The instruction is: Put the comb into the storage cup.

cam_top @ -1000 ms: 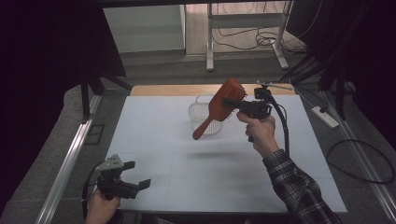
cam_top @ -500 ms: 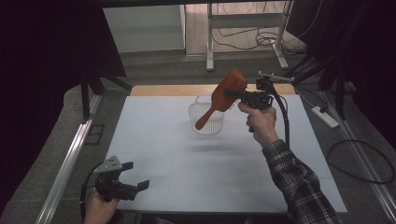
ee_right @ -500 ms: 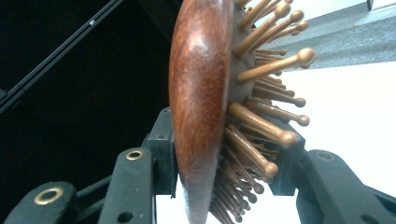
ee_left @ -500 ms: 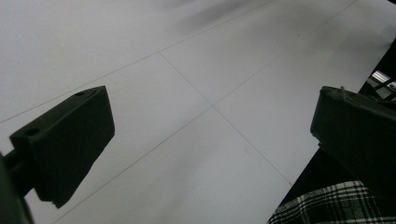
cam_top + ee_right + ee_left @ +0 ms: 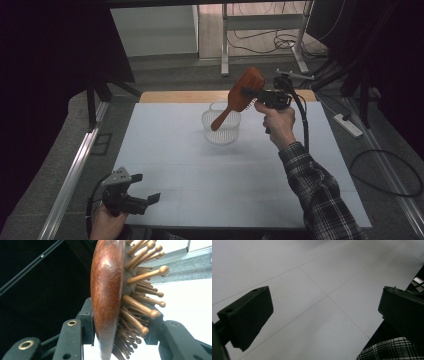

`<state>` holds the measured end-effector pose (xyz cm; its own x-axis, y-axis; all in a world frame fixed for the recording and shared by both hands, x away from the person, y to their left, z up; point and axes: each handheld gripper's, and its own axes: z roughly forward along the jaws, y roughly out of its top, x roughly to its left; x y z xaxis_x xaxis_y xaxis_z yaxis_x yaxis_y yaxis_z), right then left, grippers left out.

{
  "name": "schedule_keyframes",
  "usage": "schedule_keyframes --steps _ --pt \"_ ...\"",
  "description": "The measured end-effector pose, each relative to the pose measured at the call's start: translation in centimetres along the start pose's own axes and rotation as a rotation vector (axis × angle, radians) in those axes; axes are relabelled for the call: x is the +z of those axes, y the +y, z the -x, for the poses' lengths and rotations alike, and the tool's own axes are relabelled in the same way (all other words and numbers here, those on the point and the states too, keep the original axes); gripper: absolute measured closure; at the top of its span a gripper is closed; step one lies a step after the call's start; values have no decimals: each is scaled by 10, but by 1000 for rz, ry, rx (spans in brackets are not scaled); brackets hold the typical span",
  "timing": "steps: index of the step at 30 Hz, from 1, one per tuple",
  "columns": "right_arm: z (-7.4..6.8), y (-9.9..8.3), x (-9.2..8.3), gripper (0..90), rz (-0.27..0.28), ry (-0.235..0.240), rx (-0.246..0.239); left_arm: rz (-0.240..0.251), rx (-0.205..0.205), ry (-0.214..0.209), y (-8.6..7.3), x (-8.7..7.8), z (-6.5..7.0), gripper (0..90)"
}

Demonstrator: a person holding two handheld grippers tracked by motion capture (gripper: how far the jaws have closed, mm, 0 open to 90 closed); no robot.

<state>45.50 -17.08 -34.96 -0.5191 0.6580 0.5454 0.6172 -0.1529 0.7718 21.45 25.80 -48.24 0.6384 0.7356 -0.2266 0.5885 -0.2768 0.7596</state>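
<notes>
Right gripper (image 5: 248,92) pinching wooden hairbrush (image 5: 238,97) by head, holding it tilted in air over wire basket (image 5: 221,128) near table's (image 5: 240,190) far edge. Handle pointing down into basket; release not yet done. Left gripper (image 5: 145,189) spread, idling at near left corner.

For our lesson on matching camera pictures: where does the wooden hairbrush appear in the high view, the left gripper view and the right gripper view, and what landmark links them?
High view: wooden hairbrush upper centre, clamped in the right gripper, handle slanting down over the wire basket.
Left gripper view: not in it.
Right gripper view: centre, edge-on, bristles pointing right.
Shared landmark: the white table.
</notes>
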Motion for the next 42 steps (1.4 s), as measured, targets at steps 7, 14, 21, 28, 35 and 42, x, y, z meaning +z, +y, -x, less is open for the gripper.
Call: schedule_keyframes --steps 7,14,21,28,35,42 --pt "1 6 6 547 16 -19 -7 -6 -3 2 0 1 0 0" --pt "2 3 18 548 7 -49 -21 -6 -8 6 0 1 -1 0" --pt "2 -1 26 547 -4 -65 -37 -8 -11 6 0 1 -1 0" --pt "0 -7 34 547 -19 -82 -62 -4 -15 3 0 0 -2 0" --pt "1 -17 41 547 -34 -88 -70 -5 -15 0 0 1 -1 0" --pt "1 -26 49 546 -48 -107 -84 -6 -17 -2 0 1 -2 0"
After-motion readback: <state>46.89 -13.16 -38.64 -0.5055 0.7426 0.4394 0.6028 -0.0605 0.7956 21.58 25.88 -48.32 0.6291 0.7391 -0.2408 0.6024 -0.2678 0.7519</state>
